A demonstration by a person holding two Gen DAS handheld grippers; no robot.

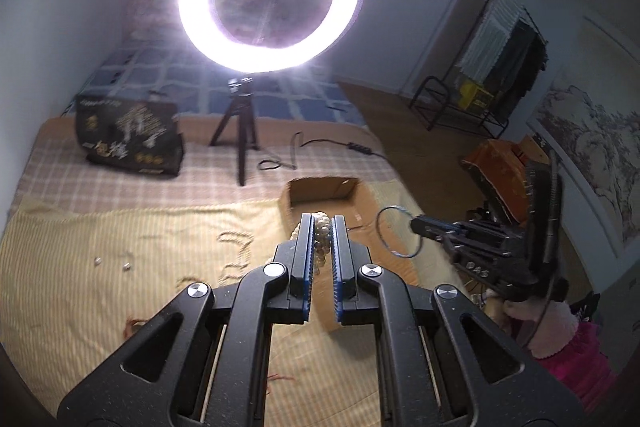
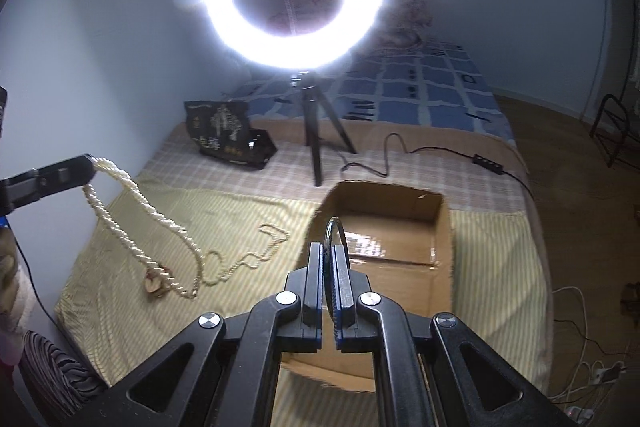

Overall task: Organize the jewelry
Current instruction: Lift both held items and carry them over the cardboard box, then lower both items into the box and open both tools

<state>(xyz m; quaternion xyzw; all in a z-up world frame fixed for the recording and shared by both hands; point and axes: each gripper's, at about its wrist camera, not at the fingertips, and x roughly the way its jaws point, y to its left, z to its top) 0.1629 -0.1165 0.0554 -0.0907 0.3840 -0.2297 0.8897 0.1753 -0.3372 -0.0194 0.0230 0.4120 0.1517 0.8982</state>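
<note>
Left gripper [image 1: 322, 221] pinches the pearl necklace [image 2: 132, 211]; right gripper [image 2: 332, 247] clamps a bangle [image 1: 394, 231] at the cardboard box's [image 2: 442, 235] nine o'clock.

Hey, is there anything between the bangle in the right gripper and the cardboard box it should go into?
Nothing visible blocks it. The right gripper holds the bangle upright, and the open cardboard box lies directly ahead and below, its top uncovered. The pearl necklace hanging from the left gripper is off to the left, away from the box.
</note>
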